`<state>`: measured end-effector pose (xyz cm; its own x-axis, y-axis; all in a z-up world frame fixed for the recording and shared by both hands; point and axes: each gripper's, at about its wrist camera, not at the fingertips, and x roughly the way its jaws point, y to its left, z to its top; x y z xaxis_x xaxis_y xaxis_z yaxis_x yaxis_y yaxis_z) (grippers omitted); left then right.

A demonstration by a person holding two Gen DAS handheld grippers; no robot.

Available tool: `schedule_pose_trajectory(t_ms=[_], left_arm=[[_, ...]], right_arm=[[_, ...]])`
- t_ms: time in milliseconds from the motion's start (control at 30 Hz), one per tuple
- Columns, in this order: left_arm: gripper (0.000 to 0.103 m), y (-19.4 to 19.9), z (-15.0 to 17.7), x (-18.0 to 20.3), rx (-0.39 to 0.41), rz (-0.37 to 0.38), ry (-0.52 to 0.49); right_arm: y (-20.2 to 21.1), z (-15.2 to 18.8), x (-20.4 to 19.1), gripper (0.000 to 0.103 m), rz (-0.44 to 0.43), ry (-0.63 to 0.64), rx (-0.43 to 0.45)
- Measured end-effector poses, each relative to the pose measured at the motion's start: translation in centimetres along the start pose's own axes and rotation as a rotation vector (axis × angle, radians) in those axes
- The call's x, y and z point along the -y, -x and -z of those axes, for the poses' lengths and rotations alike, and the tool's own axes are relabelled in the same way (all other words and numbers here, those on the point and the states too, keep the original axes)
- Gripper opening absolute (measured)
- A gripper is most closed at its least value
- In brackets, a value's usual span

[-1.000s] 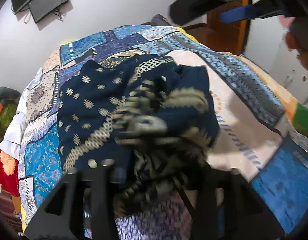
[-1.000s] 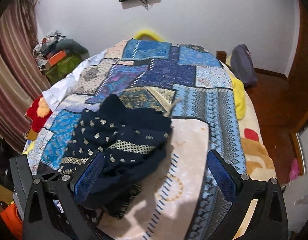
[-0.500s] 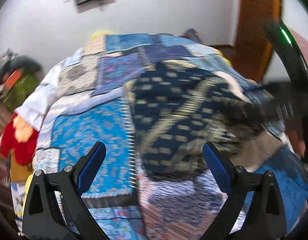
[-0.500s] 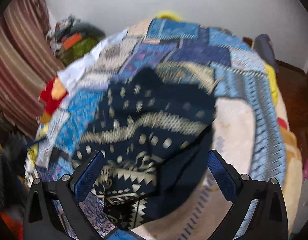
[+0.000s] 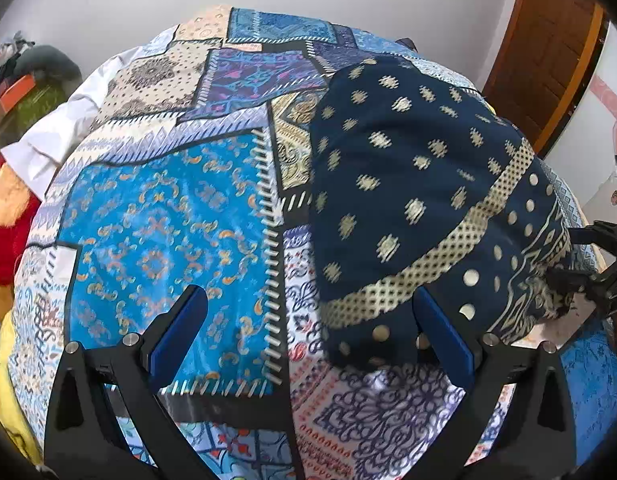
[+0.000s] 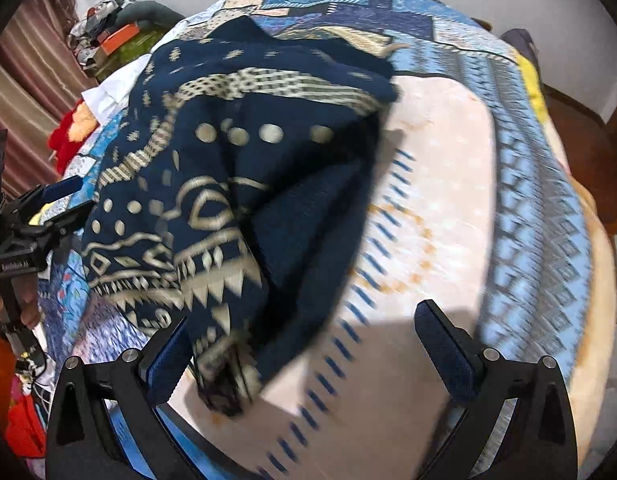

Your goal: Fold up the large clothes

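Looking along both spread, empty tongs, I saw the navy garment point(image 5: 420, 208) heaped on the bed point(image 5: 168, 216) — right of my left tongs point(image 5: 308, 332), left of my right tongs point(image 6: 308, 344), which sat nearer its hem.

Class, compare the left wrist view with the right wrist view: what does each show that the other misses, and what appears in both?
Only the left wrist view shows the brown wooden door and the bright blue quilt patch. Only the right wrist view shows the striped curtain and the garment's zigzag border. Both show the navy patterned garment lying on the patchwork quilt, the red plush toy, and open grippers: left gripper, right gripper.
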<state>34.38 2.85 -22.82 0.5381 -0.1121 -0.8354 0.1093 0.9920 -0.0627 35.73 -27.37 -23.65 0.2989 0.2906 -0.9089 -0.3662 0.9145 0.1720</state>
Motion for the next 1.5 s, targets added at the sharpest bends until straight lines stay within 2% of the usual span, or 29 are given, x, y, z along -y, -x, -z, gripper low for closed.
schedule_pose_trajectory(t_ms=[133, 233, 300, 467, 600, 733, 833, 900, 967, 1033, 1067, 1100, 1167, 1233, 1267, 1333, 1367, 1400, 1500], left_arm=[[0.103, 1.3, 0.3, 0.0, 0.004, -0.071, -0.079], [0.103, 2.6, 0.2, -0.3, 0.024, -0.133, -0.14], [0.103, 3.6, -0.6, -0.8, 0.044, -0.118, -0.139], [0.103, 4.1, -4.6, -0.4, 0.09, -0.058, -0.112], [0.103, 1.3, -8.2, 1.2, 0.078, 0.013, -0.106], [0.103, -3.9, -10.7, 2.1, 0.004, 0.04, -0.06], [0.103, -6.8, -11.3, 1.5, -0.03, 0.078, -0.031], [0.103, -7.0, -11.1, 1.1, -0.019, 0.117, -0.031], [0.103, -6.5, -10.7, 0.9, -0.003, 0.114, -0.037], [0.103, -5.8, -10.5, 0.5, 0.006, 0.089, -0.039], [0.103, -5.3, -10.4, 0.2, 0.012, 0.071, -0.036], [0.103, -4.9, -10.3, -0.3, 0.015, 0.057, -0.032], [0.103, -3.9, -10.2, -1.4, 0.017, -0.019, -0.029], [0.103, -3.0, -10.0, -2.5, 0.02, -0.098, -0.024], [0.103, -2.6, -9.9, -3.0, 0.019, -0.11, -0.018], [0.103, -1.3, -9.5, -4.3, 0.013, -0.075, 0.021], [0.103, -0.8, -9.3, -4.6, 0.014, -0.058, 0.035], [0.103, -0.2, -9.0, -4.7, 0.019, -0.039, 0.049], [0.103, 1.1, -8.1, -4.1, 0.022, 0.038, 0.056]], right_arm=[[1.8, 0.6, 0.5, 0.102, 0.041, 0.004, 0.006], [4.3, 0.5, -0.4, 0.102, 0.134, 0.063, 0.051], [6.1, 0.0, -1.0, 0.102, 0.14, 0.093, 0.102], [8.5, -3.5, -1.6, 0.103, 0.038, 0.052, 0.213], [5.8, -8.2, -1.4, 0.103, -0.088, -0.064, 0.209], [0.2, -11.1, -0.9, 0.103, -0.137, -0.13, 0.108], [-3.8, -11.7, 0.7, 0.102, -0.132, -0.141, 0.024], [-4.7, -11.5, 2.2, 0.102, -0.178, -0.147, 0.014], [-4.5, -11.3, 3.3, 0.103, -0.222, -0.163, 0.016], [-3.3, -10.9, 3.8, 0.103, -0.203, -0.149, 0.034], [-2.6, -10.8, 3.8, 0.103, -0.165, -0.128, 0.049], [-1.7, -10.5, 3.8, 0.103, -0.089, -0.097, 0.068], [-0.2, -9.9, 3.6, 0.103, -0.005, -0.034, 0.085], [1.1, -9.4, 3.9, 0.103, 0.039, -0.025, 0.083], [1.6, -9.2, 3.9, 0.102, 0.056, -0.023, 0.081], [3.1, -8.8, 3.2, 0.102, 0.145, 0.0, 0.111], [3.9, -8.6, 3.0, 0.102, 0.163, 0.006, 0.128], [4.8, -8.4, 2.9, 0.102, 0.153, 0.0, 0.146], [6.9, -7.5, 2.9, 0.103, 0.031, -0.087, 0.166]])
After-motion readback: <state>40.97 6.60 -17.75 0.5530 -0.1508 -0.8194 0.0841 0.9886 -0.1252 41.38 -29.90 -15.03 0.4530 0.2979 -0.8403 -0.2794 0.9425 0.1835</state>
